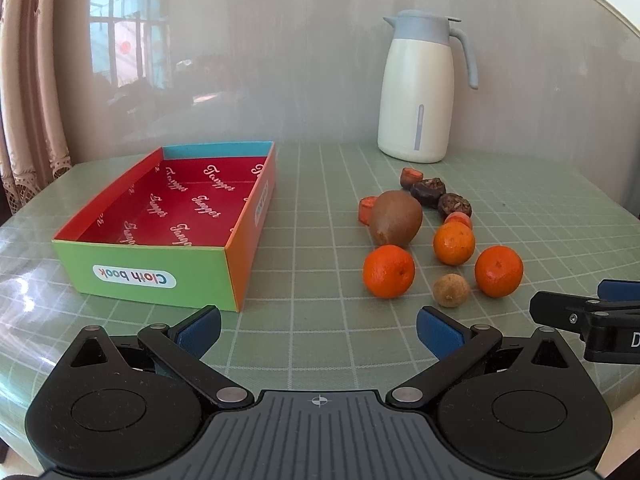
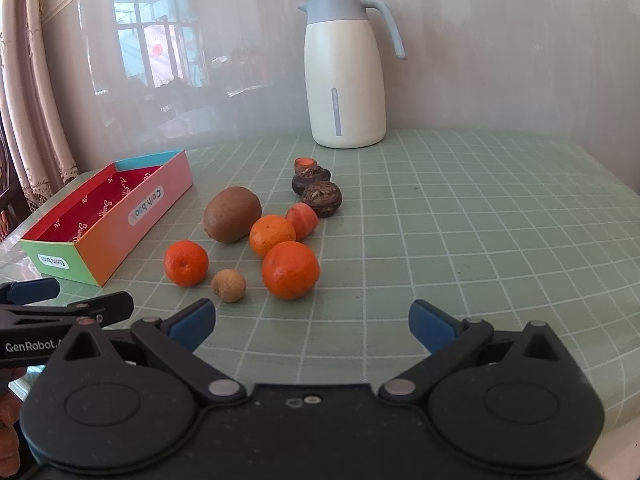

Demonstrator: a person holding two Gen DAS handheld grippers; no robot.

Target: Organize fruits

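Right gripper (image 2: 312, 322) held with fingers spread wide and nothing between them, above a green gridded table (image 2: 460, 240); three oranges (image 2: 291, 270), a kiwi (image 2: 232, 214) and smaller fruits lie ahead, beside an empty box (image 2: 136, 224).

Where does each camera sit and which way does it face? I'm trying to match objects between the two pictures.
Left wrist: on the left gripper, low over the table, facing the box and fruit; its open blue fingers show, the right gripper at the right edge.
Right wrist: on the right gripper, facing the fruit; the left gripper at the left edge.
Shared: box, kiwi, jug.
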